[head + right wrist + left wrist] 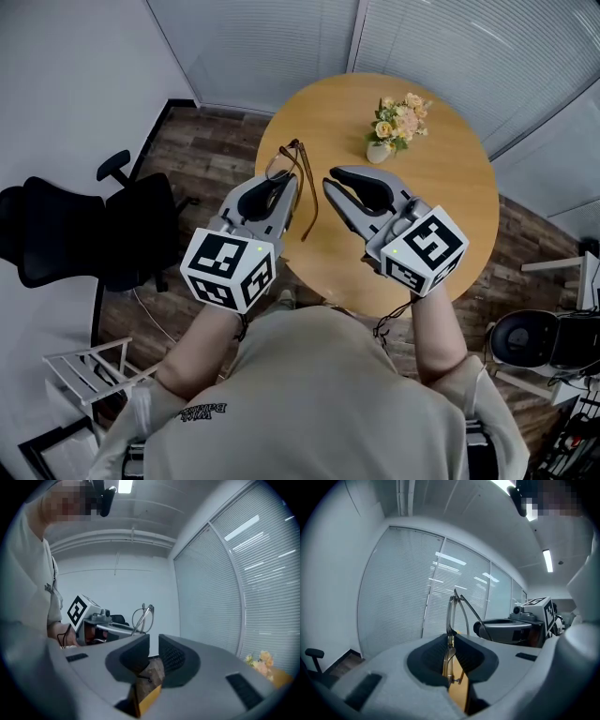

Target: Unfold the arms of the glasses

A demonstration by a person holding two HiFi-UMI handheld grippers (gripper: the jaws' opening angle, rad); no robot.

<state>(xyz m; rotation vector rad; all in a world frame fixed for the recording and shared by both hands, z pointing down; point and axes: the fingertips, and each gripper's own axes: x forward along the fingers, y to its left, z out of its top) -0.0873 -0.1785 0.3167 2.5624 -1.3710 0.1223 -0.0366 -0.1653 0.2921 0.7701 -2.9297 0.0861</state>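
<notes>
Grips the glasses (286,159) (450,616) tight with the left gripper (279,187) (451,641), the thin front frame pinched between its dark fingers (426,658) and standing up out of them. Holds them up in the air over the near left edge of the round wooden worktop (450,178), not lying on it. Shows one thin brown arm (312,202) of the glasses running out from the frame back toward the person in the head view. Shows thin arms leaning off to the side, toward the other gripper, in the left gripper view. Cannot tell how far open those arms are. Has the right gripper (339,178) (153,641) just beside the left one, at about the same height, both pointing away from the person. Has its fingers (176,656) a little apart, with nothing between them, only floor and a bit of worktop edge seen below through the gap. Sees the glasses (140,617) off to the side in the right gripper view, not touching that gripper. Finds a small bunch of pale flowers (398,122) on the far side of the worktop, well apart from both grippers. Finds a black chair (84,230) on the floor to the left.
</notes>
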